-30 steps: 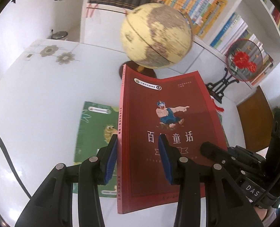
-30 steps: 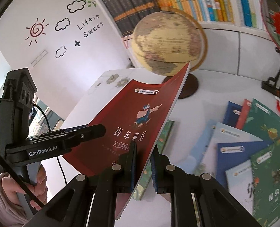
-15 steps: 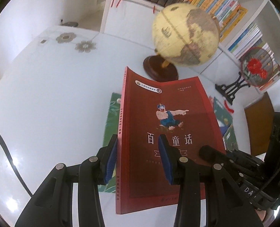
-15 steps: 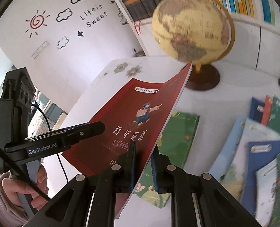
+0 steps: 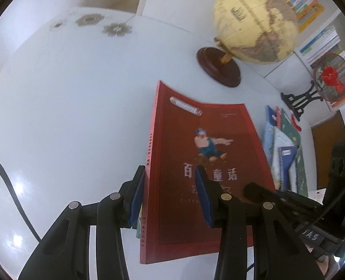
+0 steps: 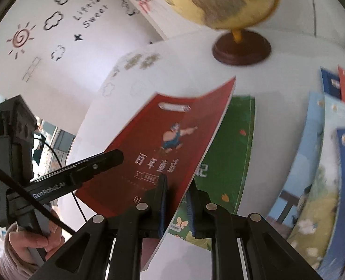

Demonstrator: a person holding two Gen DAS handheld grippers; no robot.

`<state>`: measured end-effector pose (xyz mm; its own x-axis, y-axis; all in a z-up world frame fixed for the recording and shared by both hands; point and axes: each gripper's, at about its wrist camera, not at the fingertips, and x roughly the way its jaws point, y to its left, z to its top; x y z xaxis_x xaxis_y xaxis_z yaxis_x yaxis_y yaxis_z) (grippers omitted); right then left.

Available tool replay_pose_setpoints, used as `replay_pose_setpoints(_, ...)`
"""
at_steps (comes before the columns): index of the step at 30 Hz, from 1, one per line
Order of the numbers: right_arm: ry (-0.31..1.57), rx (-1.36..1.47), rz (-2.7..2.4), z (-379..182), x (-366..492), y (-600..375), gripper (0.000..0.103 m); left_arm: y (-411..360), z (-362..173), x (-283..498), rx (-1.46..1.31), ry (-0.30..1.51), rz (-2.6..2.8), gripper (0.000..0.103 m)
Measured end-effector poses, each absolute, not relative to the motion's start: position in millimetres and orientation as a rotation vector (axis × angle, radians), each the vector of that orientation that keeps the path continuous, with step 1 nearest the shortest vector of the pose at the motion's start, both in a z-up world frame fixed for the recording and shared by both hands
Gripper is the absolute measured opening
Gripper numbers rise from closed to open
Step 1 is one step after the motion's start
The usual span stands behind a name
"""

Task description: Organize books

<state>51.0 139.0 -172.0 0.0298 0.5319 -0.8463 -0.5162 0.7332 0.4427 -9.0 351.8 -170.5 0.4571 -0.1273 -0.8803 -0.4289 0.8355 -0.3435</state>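
Note:
A red book [image 5: 207, 154] with a cartoon figure on its cover hangs tilted just above the white table [image 5: 79, 116]. My right gripper [image 6: 177, 182] is shut on its lower right edge, the cover running up and left from the pads. My left gripper [image 5: 170, 170] stands partly open over the book's spine side. One finger is beside the spine and the other lies over the cover, without clamping. Under the red book a green book [image 6: 230, 151] lies flat on the table. Only a sliver of this green book [image 5: 138, 224] shows in the left wrist view.
A globe [image 5: 254, 23] on a dark wooden base [image 5: 219, 67] stands behind the books. Several blue and green books [image 6: 324, 163] lie spread to the right. A red fan ornament [image 5: 331, 79] on a black stand sits far right. A person's hand [image 6: 27, 240] grips the left handle.
Both grippers and the red book have sunk toward the table and shifted over the green book, which is now mostly covered. The grips look the same.

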Motion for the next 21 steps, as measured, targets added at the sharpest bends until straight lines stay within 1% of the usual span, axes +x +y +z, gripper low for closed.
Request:
replay_pose_setpoints(3, 1.347, 0.117, 0.775, -182.7, 56.7, 130.0, 0.016, 357.4, -185.1, -12.4, -0.608, 1.118, 0.197, 0.038)
replay_pose_setpoints(5, 1.373, 0.167, 0.741, -189.8, 61.1, 122.6, 0.019, 361.3, -190.7, -15.7, -0.633, 1.125, 0.197, 0.039)
replay_pose_setpoints(6, 1.388, 0.17, 0.727, -192.9, 62.6, 120.7, 0.019, 362.1, -192.5, -16.4, -0.635, 1.132, 0.205, 0.044)
replay_pose_setpoints(7, 1.408, 0.174, 0.725, -196.2, 63.1, 119.7, 0.02, 364.1, -195.6, -16.3, -0.636, 1.148, 0.224, 0.046)
replay_pose_setpoints(9, 1.446, 0.13, 0.669, -202.4, 65.1, 119.6, 0.044, 368.5, -200.0, -15.6, -0.655, 1.174, 0.242, 0.047)
replay_pose_setpoints(11, 1.45, 0.13, 0.641, -204.1, 65.9, 115.9, 0.056, 371.9, -205.1, -15.8, -0.703, 1.199, 0.243, 0.047)
replay_pose_setpoints(15, 1.456, 0.171, 0.632, -200.3, 70.6, 107.7, 0.06, 368.8, -207.2, -16.4, -0.693, 1.227, 0.28, 0.052)
replay_pose_setpoints(16, 1.457, 0.167, 0.625, -198.5, 71.8, 105.5, 0.06, 367.6, -207.1, -16.2, -0.679, 1.232, 0.295, 0.055)
replay_pose_setpoints(17, 1.453, 0.171, 0.625, -197.2, 72.3, 101.9, 0.06, 365.4, -206.5, -15.6, -0.653, 1.243, 0.328, 0.067)
replay_pose_setpoints(18, 1.448, 0.179, 0.628, -195.4, 72.8, 99.1, 0.06, 363.3, -204.3, -16.4, -0.636, 1.241, 0.357, 0.071)
replay_pose_setpoints(21, 1.431, 0.193, 0.638, -189.7, 71.7, 88.2, 0.061, 359.0, -196.8, -19.5, -0.625, 1.217, 0.375, 0.071)
